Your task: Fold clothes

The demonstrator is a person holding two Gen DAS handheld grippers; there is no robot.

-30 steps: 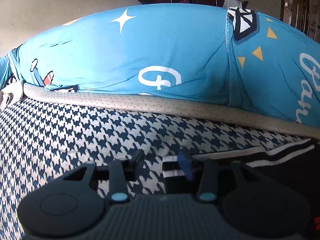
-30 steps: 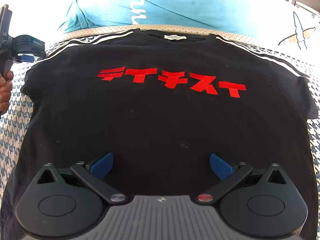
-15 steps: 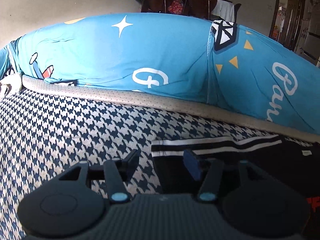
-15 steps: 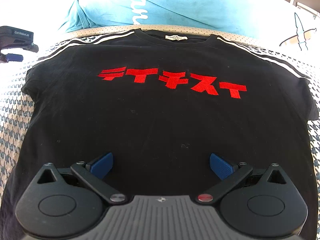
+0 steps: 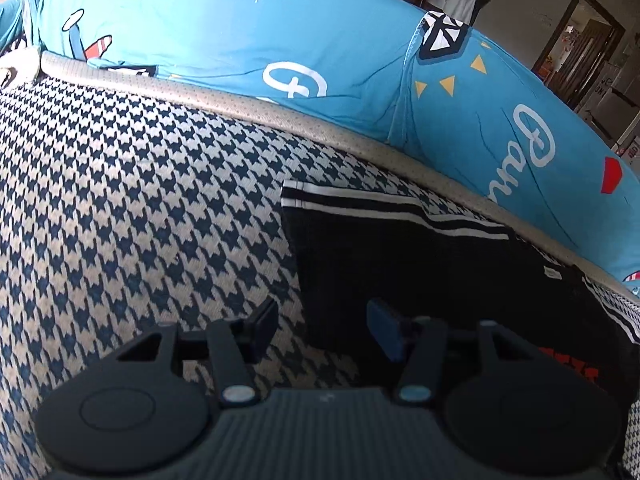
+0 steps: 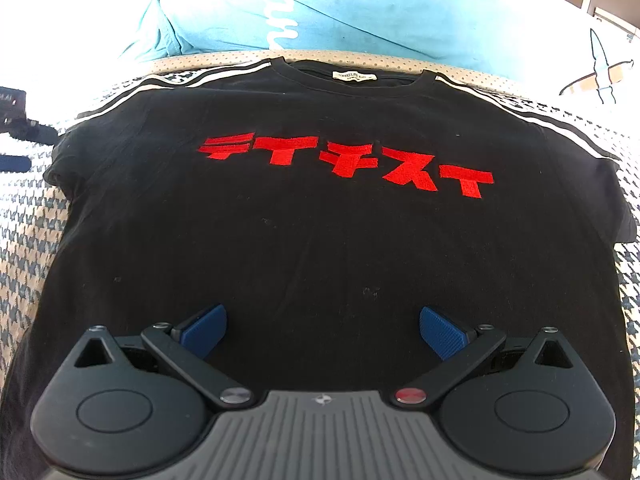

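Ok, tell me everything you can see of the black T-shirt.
The black T-shirt lies flat, front up and unfolded, on the houndstooth cover, collar toward the blue bedding. It looks like soft knit cotton, with red block characters across the chest, a pale neck label and white stripes along shoulders and short sleeves. The right gripper hovers open over its lower body; the left gripper, open, straddles its sleeve's edge. Neither holds it.
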